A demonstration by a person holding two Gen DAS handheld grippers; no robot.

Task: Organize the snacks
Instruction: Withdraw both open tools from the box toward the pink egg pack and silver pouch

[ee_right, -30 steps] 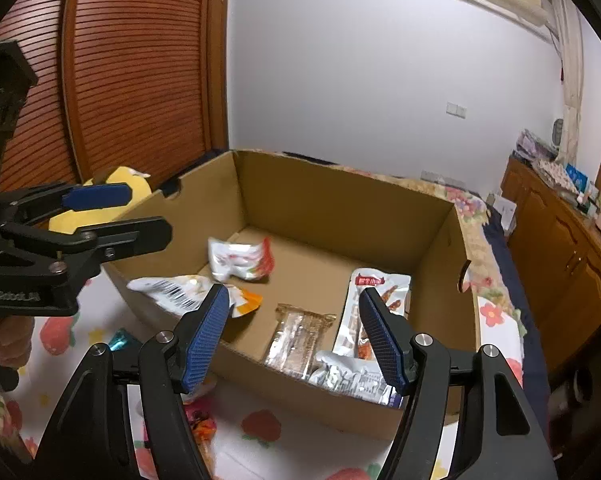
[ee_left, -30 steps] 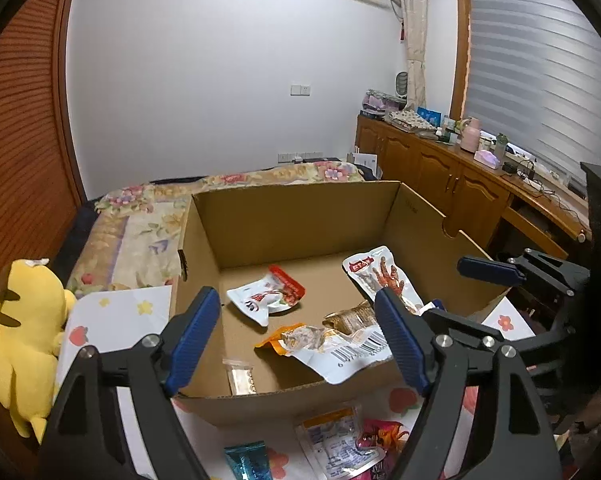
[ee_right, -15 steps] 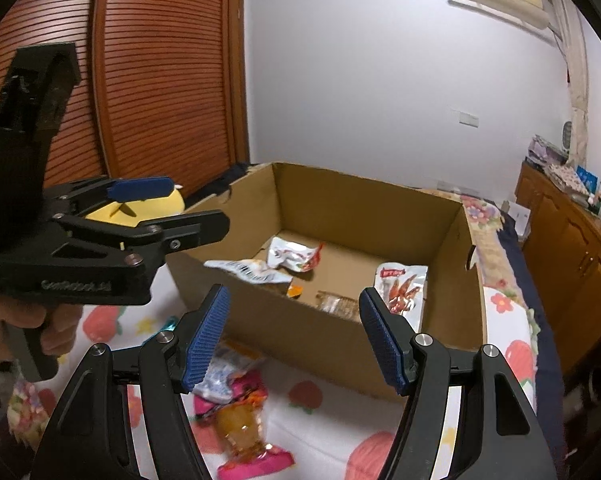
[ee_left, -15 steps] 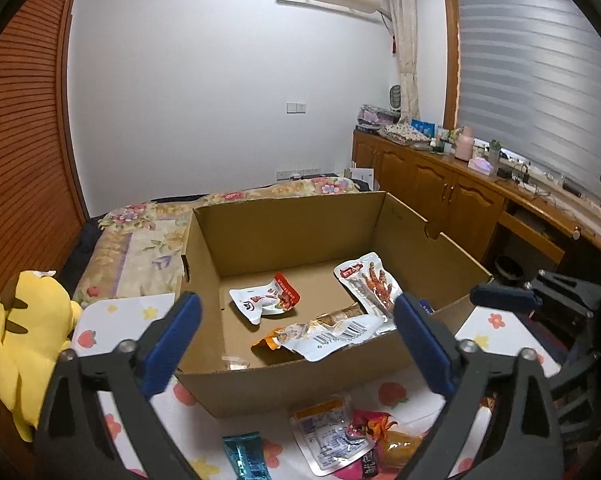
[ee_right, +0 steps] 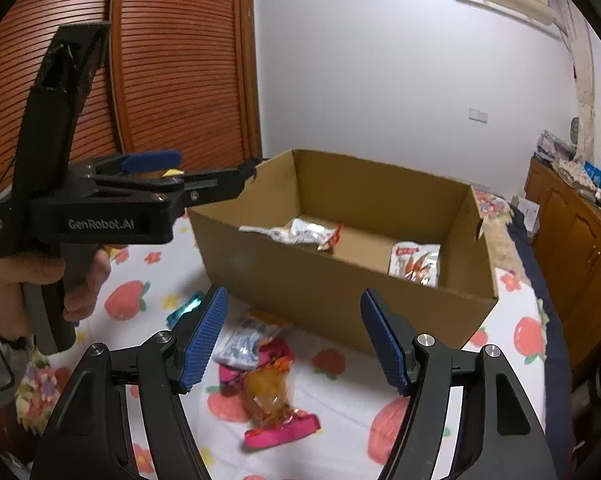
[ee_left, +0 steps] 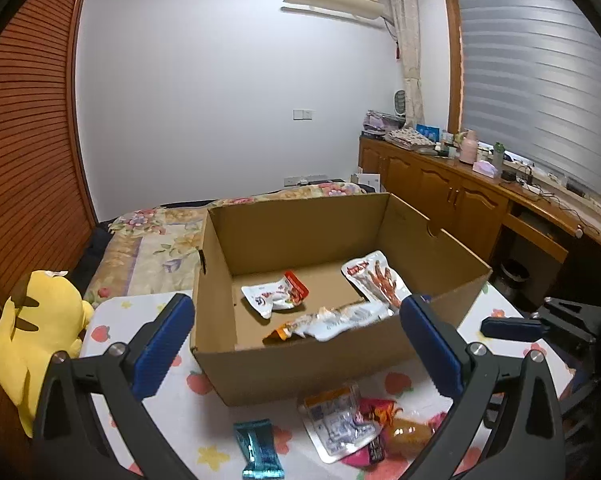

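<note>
An open cardboard box (ee_left: pixel 300 364) sits on the strawberry-print cloth, holding three packets: a white-and-red pouch (ee_left: pixel 274 295) near its middle, a chicken-feet packet (ee_left: pixel 376 276) leaning against the right wall, and a white-and-orange wrapper (ee_left: pixel 332 320) lying by the front wall. In front of the box lie a teal bar (ee_left: pixel 258 450), a clear packet with an orange label (ee_left: pixel 334 420), and a pink-and-orange bag (ee_right: pixel 274 404), the last two touching.

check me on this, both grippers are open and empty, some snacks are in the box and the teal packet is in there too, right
Not quite: the teal packet is not in the box. It lies on the tablecloth in front of it, as the left wrist view shows. The rest holds: the left gripper and right gripper are open and empty, and some snacks lie in the box.
</note>
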